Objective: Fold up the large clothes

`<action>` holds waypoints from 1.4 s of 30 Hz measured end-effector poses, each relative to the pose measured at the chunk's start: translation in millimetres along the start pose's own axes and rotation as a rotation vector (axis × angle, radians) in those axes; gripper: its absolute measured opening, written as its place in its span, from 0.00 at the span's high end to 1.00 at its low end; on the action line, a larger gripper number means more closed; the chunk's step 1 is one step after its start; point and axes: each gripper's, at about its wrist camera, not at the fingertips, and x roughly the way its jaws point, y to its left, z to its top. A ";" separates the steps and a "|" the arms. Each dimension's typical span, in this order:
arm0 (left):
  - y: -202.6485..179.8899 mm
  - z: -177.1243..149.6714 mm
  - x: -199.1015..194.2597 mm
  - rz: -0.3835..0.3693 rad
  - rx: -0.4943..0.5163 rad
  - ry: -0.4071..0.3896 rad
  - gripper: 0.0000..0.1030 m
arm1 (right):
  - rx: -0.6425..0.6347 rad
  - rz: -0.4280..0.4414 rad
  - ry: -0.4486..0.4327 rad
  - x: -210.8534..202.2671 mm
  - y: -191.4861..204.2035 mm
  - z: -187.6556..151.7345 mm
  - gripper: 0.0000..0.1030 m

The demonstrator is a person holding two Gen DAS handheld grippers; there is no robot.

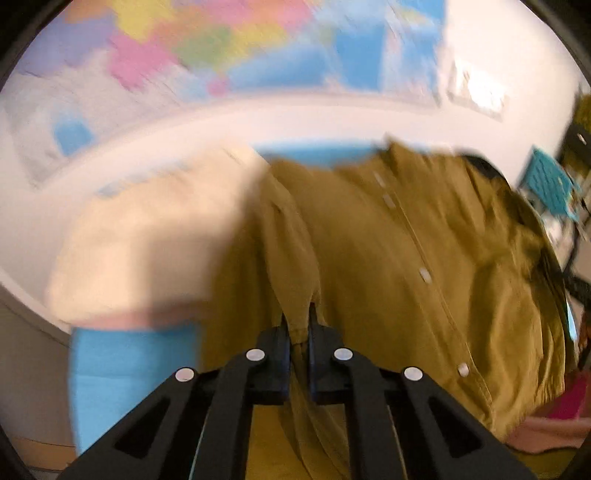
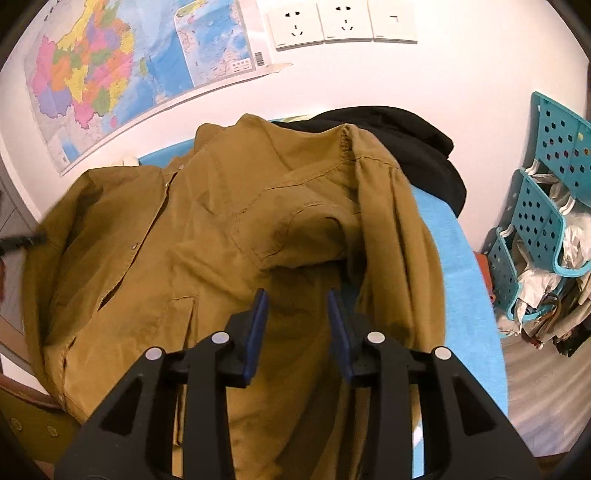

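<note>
My left tongs point(image 1: 298, 325) clamp a fold of the olive shirt point(image 2: 207, 236) at lower centre; my right tongs point(image 2: 297, 295) stand apart above it, gripping nothing, on the blue counter point(image 2: 461, 280).

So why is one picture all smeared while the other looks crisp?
Left wrist view: motion blur smears the map and shirt; only the left tool is sharp. Right wrist view: crisp, though the fisheye lens bends the wall sockets.
</note>
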 end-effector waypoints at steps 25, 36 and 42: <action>53.9 -0.9 4.0 0.143 -0.150 -0.259 0.37 | 0.008 -0.063 -0.015 -28.2 -30.5 -10.5 0.31; 22.9 3.4 5.3 0.113 -0.060 -0.278 0.31 | -0.028 0.031 0.054 -44.6 -38.7 34.1 0.92; 9.7 4.0 -21.0 0.035 0.059 -0.367 0.32 | -0.198 0.203 -0.007 -103.2 28.4 98.4 0.92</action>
